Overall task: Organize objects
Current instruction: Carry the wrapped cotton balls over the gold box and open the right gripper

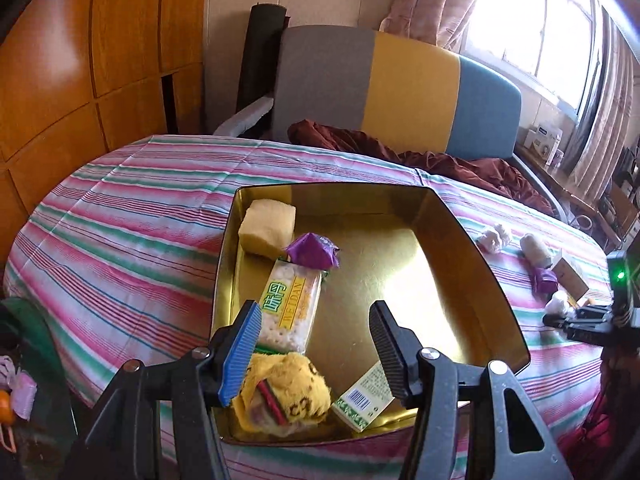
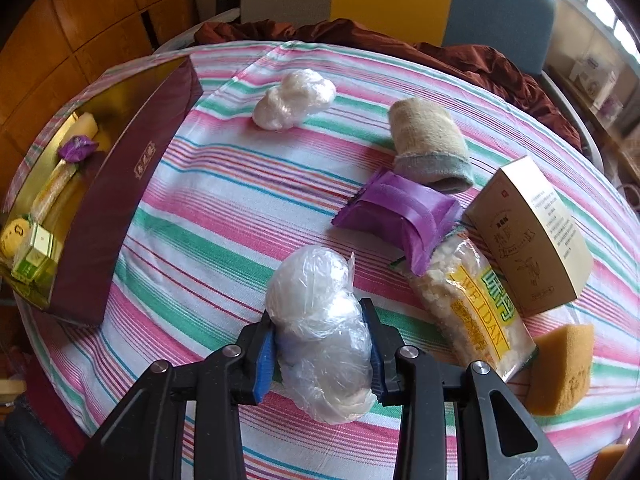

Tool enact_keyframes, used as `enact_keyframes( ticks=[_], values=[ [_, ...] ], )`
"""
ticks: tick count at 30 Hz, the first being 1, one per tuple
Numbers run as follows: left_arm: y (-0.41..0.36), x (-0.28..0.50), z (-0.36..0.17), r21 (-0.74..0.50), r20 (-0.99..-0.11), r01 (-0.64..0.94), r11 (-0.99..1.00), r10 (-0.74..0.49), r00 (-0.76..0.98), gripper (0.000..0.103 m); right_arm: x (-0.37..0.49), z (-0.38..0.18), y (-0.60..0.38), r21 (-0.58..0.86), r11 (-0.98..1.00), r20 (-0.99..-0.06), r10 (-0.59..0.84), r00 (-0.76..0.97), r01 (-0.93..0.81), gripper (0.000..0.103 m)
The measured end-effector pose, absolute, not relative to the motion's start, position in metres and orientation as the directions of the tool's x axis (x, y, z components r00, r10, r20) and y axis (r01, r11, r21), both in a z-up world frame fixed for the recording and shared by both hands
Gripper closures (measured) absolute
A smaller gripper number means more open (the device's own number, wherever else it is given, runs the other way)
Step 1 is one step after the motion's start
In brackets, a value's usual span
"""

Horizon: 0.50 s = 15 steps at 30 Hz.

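A striped tablecloth covers the table, where the right gripper is clenched on a plastic-wrapped white bundle.

The left gripper hangs released and empty above the near end of the gold-lined box, over the yellow cloth and small green carton. From the right gripper, the box's maroon wall lies at ten o'clock, a purple packet and Weidan snack bag at two o'clock. Lift the soft bundle clear of the cloth, likely carrying it over the wall to the bare gold floor without squeezing harder.
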<state>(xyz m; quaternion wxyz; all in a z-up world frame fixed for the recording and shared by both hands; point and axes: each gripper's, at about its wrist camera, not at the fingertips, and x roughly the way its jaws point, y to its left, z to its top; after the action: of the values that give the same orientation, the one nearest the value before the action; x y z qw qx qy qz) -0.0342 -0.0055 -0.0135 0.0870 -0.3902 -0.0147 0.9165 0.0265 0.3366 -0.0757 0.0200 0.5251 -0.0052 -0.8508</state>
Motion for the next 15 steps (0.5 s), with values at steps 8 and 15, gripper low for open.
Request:
enact_keyframes(
  ticks=[8,15],
  values=[
    [-0.016,-0.033,-0.022,-0.128,-0.718,-0.135,-0.982,0.186,-0.67,0.046,0.03,-0.028,0.315,0.156,-0.988,-0.824,-0.14,-0.548,0.017,0.065],
    [-0.03,-0.031,-0.027,-0.154,-0.72,-0.106,-0.982,0.184,-0.67,0.046,0.002,0.007,0.239,0.264,-0.952,-0.754,-0.305,-0.582,0.156,0.065]
  ],
)
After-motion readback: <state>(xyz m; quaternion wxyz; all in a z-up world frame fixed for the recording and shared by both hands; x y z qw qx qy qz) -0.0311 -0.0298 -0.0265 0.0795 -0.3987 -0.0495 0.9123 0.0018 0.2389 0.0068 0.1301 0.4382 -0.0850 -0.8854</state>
